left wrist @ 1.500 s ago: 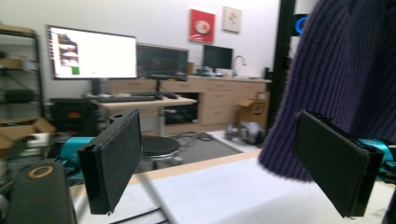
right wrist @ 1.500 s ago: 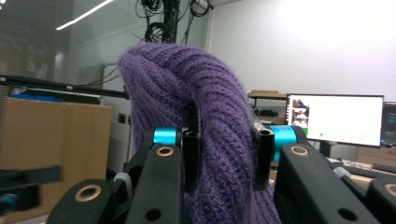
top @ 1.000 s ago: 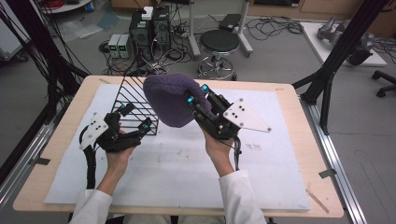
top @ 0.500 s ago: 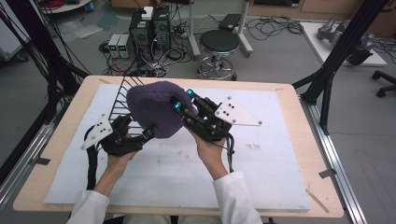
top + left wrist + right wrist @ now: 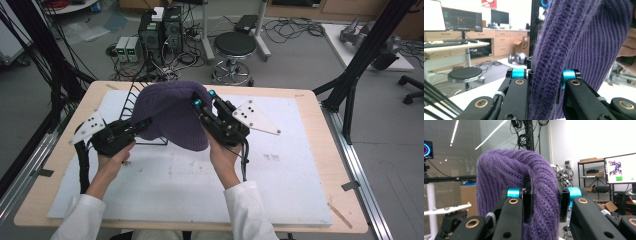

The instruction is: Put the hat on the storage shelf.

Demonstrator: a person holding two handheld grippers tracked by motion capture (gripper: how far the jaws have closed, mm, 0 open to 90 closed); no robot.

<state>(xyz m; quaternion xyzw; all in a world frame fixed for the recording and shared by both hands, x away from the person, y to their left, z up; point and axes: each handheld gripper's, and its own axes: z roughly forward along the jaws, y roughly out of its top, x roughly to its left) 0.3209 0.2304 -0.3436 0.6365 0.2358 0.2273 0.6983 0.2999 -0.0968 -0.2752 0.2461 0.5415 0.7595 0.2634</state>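
Grippers come first: left gripper (image 5: 141,125) and right gripper (image 5: 204,99) are each clamped on the purple knit hat (image 5: 170,115), held above the bench (image 5: 300,200). Lifting looks done; hanging it on the wire rack (image 5: 131,95) behind remains.

In the left gripper view, the left gripper (image 5: 545,85) has its two black fingers (image 5: 517,97) pressed on a thick ribbed fold of the purple knit hat (image 5: 579,42), which rises between them. A hand (image 5: 627,50) shows at the right edge beside the hat. A black stool (image 5: 465,74) stands beyond the white worktop (image 5: 477,91).
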